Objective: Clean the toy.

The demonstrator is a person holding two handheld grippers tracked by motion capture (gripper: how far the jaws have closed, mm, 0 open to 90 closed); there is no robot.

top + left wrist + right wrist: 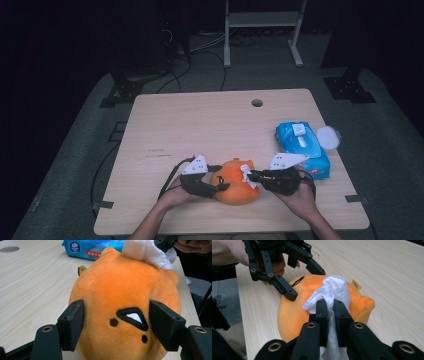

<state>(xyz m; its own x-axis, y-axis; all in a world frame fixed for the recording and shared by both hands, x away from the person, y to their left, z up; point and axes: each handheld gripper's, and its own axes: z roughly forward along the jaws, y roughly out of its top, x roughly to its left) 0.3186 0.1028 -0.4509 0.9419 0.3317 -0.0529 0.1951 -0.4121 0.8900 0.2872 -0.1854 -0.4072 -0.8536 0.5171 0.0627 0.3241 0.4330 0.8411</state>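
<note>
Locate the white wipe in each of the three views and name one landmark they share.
High view: wipe lies low centre, on the orange plush toy's right side, at the right gripper tips.
Left gripper view: wipe sits top right, on the toy's far edge.
Right gripper view: wipe is centre, pinched between the jaws.
Shared landmark: the orange plush toy.

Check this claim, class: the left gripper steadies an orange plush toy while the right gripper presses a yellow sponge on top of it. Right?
Not quite. The right gripper presses a white wipe, not a yellow sponge, as the right gripper view shows. The rest stands: the left gripper steadies the orange plush toy, with the wipe on top of it.
</note>
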